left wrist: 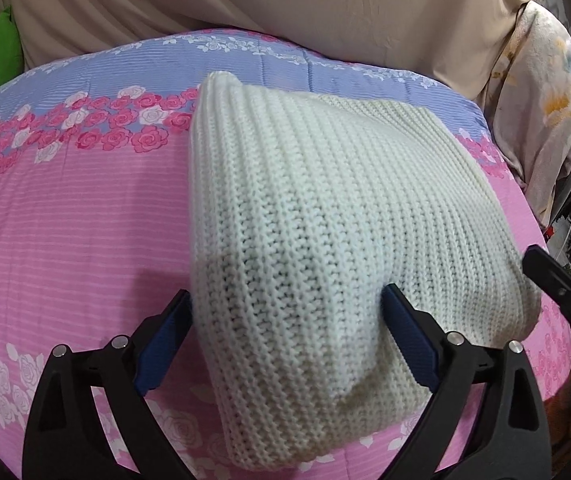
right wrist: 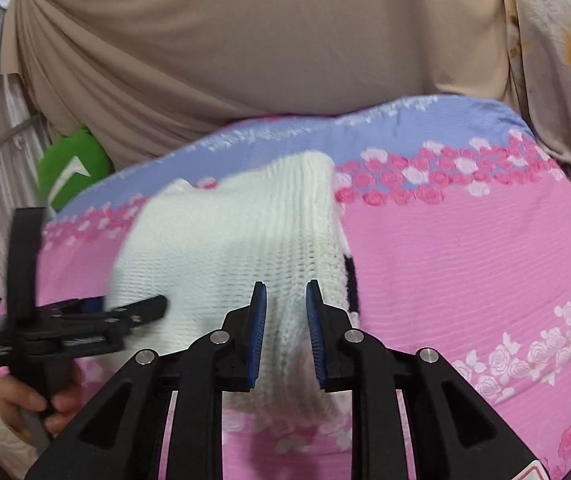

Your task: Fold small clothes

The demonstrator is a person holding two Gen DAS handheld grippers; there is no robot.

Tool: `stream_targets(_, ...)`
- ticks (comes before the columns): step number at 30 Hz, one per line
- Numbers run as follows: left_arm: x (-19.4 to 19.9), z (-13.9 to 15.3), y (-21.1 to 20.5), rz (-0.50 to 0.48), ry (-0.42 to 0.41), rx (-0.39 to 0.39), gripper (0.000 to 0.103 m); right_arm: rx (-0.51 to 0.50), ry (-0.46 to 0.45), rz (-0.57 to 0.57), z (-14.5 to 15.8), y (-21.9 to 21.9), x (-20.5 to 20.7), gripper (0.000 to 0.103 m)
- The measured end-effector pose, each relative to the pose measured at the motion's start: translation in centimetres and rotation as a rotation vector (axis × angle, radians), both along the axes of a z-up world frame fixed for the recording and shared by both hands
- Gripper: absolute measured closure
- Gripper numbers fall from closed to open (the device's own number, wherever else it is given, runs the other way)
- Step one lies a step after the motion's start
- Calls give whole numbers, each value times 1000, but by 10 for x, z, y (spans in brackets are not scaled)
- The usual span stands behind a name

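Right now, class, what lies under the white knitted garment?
The white knitted garment lies on the pink rose-print quilt. A black patch peeks from its right edge; whatever else it covers is hidden.

Both views are evenly and softly lit from overhead, with no glare. On the left wrist view a soft shadow darkens the near part of the white knitted garment (left wrist: 317, 232), and the knit is crisp. The right wrist view shows motion blur on the garment and on the left tool (right wrist: 85, 320). Fisheye distortion bows the pink floral quilt (left wrist: 65, 220), and black vignetting fills the corners.
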State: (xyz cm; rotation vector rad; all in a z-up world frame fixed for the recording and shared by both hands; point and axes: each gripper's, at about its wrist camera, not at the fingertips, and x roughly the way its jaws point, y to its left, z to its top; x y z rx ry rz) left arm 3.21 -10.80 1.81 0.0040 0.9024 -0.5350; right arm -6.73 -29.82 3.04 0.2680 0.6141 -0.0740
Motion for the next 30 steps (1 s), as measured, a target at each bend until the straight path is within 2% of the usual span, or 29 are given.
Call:
stream_targets(3,0,-2,1,2,4,-6,11,-14,100,3,-31,2,12,82)
stream_targets(4,-1,-2,0,0,4,-5,11,-17,89,-7,-39,1,12,82)
stream_targets(6,-3,-2,0,2,-4,2,11,3,82,-11,-32,1,5,82)
stream_targets(8,-6,-1,0,4,-15,13,11,38,37,-26,-17,-1,-6,82)
stream_targets(10,-9,0,3,3,-15,11,11,19,19,-20,-9,4,-13,82)
stream_targets(12,-15,1,5,-4,-15,9,11,-3,56,-14,-17,7,-10,81)
stream_targets(13,-19,-1,5,-12,-16,13,11,-2,101,-14,-31,6,-4,81)
stream_targets(15,-23,-8,3,-24,-11,31,11,45,137,-18,-48,-1,-1,75)
stream_targets(17,-23,-18,6,-29,26,24,11,108,120,-21,-43,-7,-8,74)
stream_targets(19,-25,-14,12,-33,40,-1,11,120,91,-37,-32,-11,-15,68)
stream_targets(21,-25,-5,20,-51,69,-77,12,141,59,-38,-21,-18,-18,50)
stream_targets(24,-17,13,26,-52,68,-161,8,222,27,-30,-14,-34,-7,38)
stream_targets(27,0,22,20,-48,44,-170,6,304,77,-21,-28,-47,22,35)
stream_targets(30,18,13,8,-42,74,-140,5,411,119,13,-52,-52,47,32)
